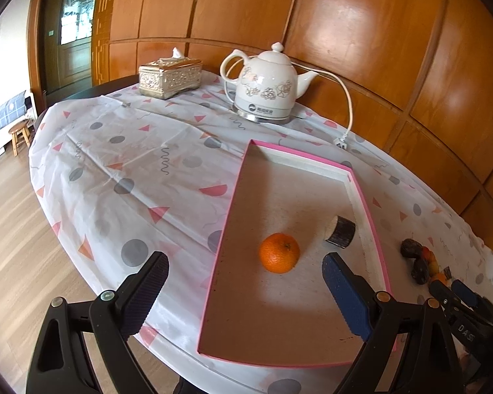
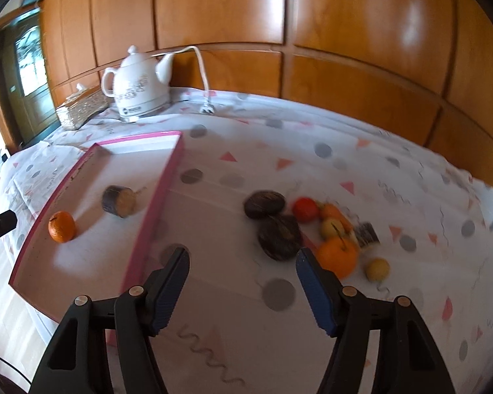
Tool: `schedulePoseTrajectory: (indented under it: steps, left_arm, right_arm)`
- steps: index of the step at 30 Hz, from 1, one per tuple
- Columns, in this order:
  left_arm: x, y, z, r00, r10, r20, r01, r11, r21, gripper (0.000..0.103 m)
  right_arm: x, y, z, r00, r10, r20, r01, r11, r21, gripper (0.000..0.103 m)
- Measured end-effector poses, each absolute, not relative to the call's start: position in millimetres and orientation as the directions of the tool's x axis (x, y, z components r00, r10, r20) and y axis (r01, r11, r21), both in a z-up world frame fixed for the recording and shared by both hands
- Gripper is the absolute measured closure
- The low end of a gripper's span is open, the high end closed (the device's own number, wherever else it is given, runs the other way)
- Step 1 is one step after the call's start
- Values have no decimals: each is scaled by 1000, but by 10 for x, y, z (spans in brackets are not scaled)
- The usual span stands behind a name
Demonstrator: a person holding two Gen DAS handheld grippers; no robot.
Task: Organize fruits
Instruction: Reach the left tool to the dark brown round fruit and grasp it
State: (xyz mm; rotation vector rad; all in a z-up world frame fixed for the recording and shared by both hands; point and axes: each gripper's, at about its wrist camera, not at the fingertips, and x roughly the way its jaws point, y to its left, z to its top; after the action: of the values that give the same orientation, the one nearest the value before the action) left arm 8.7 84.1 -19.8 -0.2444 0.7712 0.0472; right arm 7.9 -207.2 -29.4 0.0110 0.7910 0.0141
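Both hand-held grippers, left [image 1: 243,290] and right [image 2: 243,290], gape empty; kettle [image 1: 266,85] logo unreadable.

In the left wrist view the tray [image 1: 371,216] lies on the cloth [image 1: 131,170] at centre right. An orange [image 1: 279,252] sits in its middle, with a cylinder [image 1: 340,232] just right of it by the right rim. Behind the tray, at upper centre, stands the kettle [image 1: 266,88]; the tissue box [image 1: 171,77] is to its left. In the right wrist view the tray [image 2: 167,180] sits at left, and the fruit pile [image 2: 312,226] lies on the cloth at centre right, well apart from it.
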Motion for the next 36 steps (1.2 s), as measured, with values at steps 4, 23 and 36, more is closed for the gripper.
schedulePoseTrajectory:
  steps: [4,23,36]
  left_arm:
    - [79,762,-185,719,-64,-692,-96,977,-190,8]
    - [89,332,-99,719,-130,-683,55,990,-130,8]
    - [157,5,-26,694,-185,-696,157,982,-105,8]
  right_arm:
    - [1,-2292,-356,686,13,-727,35,998,50,34]
    - [-440,-3708,-715,556,-246,-794,467,883,53,18]
    - [-680,-4325,-851,480,-342,-808,646,761,62,18]
